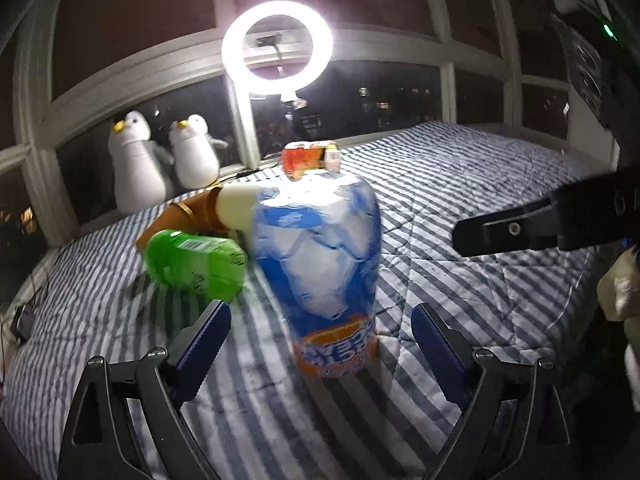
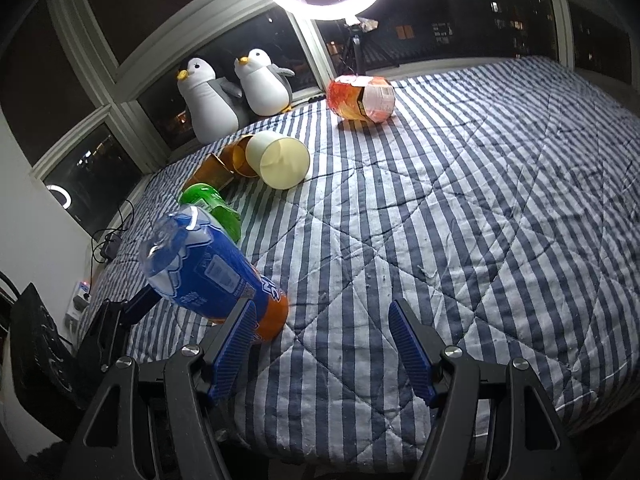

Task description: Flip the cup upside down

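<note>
Blue ribbed pads on my left gripper (image 1: 320, 344) sit spread wide, one to each side of the blue-and-white printed plastic cup with an orange band (image 1: 320, 272), and neither pad touches it. That cup stands on the striped quilted bed (image 1: 460, 280) with its narrow orange end down and its wider end up, leaning in the right wrist view and blurred in the left one, so I judge it is not settled. My right gripper (image 2: 322, 344) also has its jaws spread and holds nothing; the cup (image 2: 208, 272) is just off its left pad.

To turn it well I would close the left jaws on the middle of the cup's body, squeeze only lightly because the thin glossy wall looks easy to crush, lift clear of the quilt, roll the wrist half a turn, and set the wide rim flat before letting go. The quilt is soft and puckered along its stitch lines, so a flat patch between seams should seat the rim best.

Behind lie a green plastic cup on its side (image 1: 196, 264), a cream paper cup nested with amber ones (image 2: 280, 164), and an orange-red printed cup on its side (image 2: 360, 98). Two plush white penguins (image 2: 236, 92) lean at the window under a bright ring light (image 1: 277, 50).
</note>
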`<state>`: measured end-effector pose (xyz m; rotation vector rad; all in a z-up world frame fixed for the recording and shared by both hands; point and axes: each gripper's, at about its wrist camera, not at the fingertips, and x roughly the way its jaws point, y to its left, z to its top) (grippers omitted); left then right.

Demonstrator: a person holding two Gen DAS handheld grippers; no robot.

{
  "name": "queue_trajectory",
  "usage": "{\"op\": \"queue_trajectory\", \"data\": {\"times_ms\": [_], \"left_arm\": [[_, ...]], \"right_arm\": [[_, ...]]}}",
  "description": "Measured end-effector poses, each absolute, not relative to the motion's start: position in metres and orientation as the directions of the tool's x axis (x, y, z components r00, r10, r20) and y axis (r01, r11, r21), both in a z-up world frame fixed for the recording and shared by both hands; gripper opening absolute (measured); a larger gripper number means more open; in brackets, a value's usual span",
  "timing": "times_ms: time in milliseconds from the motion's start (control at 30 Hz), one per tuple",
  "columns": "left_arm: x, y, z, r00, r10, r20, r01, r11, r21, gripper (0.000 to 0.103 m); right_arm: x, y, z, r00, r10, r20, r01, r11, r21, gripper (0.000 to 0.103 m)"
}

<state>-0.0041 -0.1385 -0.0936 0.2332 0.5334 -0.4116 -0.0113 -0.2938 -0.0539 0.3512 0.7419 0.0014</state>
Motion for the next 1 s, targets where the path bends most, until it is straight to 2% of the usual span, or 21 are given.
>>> {"op": "queue_trajectory", "data": {"times_ms": [333, 633, 1000], "left_arm": [[-0.030, -0.088, -0.051, 0.792, -0.251, -0.557, 0.320, 0.947, 0.029, 0.096], [-0.063, -0.045, -0.024, 0.813, -0.178, -0.555, 0.215, 0.977, 0.001, 0.102], [-0.091, -0.025, -0.008, 0.844, -0.125, -0.522, 0.147, 0.989, 0.000, 0.102]], "right_arm": [[-0.046, -0.264, -0.034, 0.819, 0.049, -0.572, 0.092, 0.972, 0.215, 0.066], [-0.089, -0.223, -0.018, 0.883, -0.020, -0.470, 0.084, 0.990, 0.115, 0.080], [-0.115, -0.196, -0.018, 0.900, -0.022, -0.436, 0.073, 0.992, 0.100, 0.083]]}}
